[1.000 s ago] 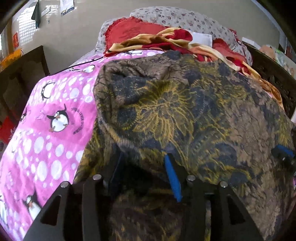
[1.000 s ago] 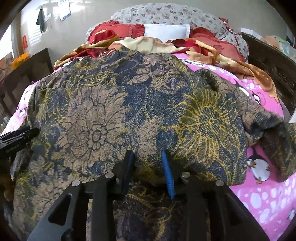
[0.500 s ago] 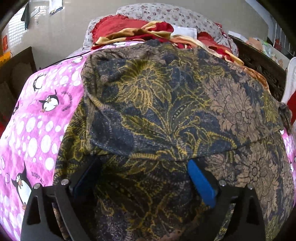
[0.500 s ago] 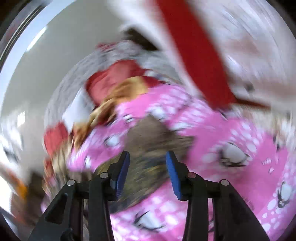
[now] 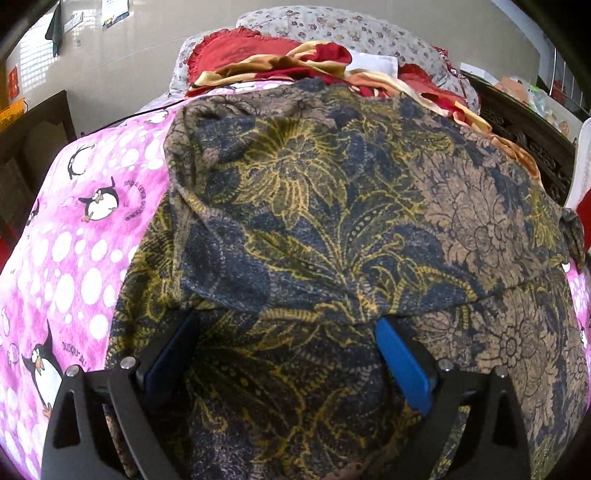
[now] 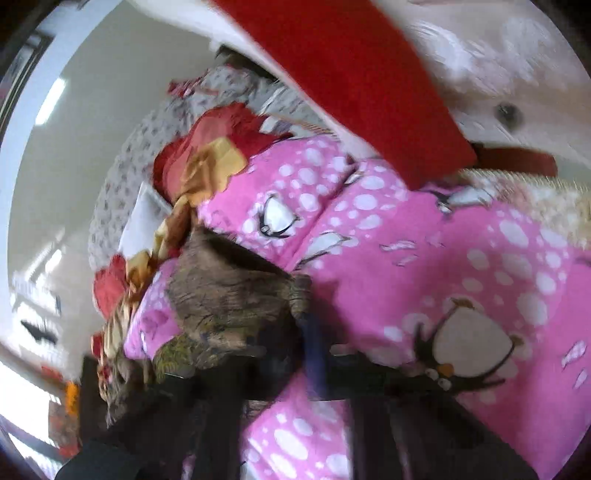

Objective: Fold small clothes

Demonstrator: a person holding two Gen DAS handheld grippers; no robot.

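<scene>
Left wrist view, from the left edge: pink penguin-print blanket (image 5: pixel 74 258) filling the left side of the frame, white dots and penguins across it. Centre and right: dark floral garment (image 5: pixel 332 229), navy, gold and tan, spread flat over the blanket, with a folded edge running across the lower middle. Bottom of the frame: left gripper (image 5: pixel 284 354) with its jaws standing wide apart, blue pads resting on the cloth at either side, folded edge lying between them but not pinched. Top centre: heap of red and gold cloth (image 5: pixel 280 62) against a flowered pillow (image 5: pixel 343 33). Far right: dark carved bed frame (image 5: pixel 524 129).

Right wrist view, rolled and blurred. Left edge: pale wall (image 6: pixel 74 155). Left of centre: same red and gold heap (image 6: pixel 207 162), then a bunched corner of the floral garment (image 6: pixel 229 291) lying on the pink blanket (image 6: pixel 443 277). Lower centre: right gripper (image 6: pixel 303 317) with jaws brought together, a twisted tip of the garment apparently nipped at the fingertips, blur leaving the contact unclear. Top right: red and white cloth (image 6: pixel 351 74), out of focus, close to the lens.
</scene>
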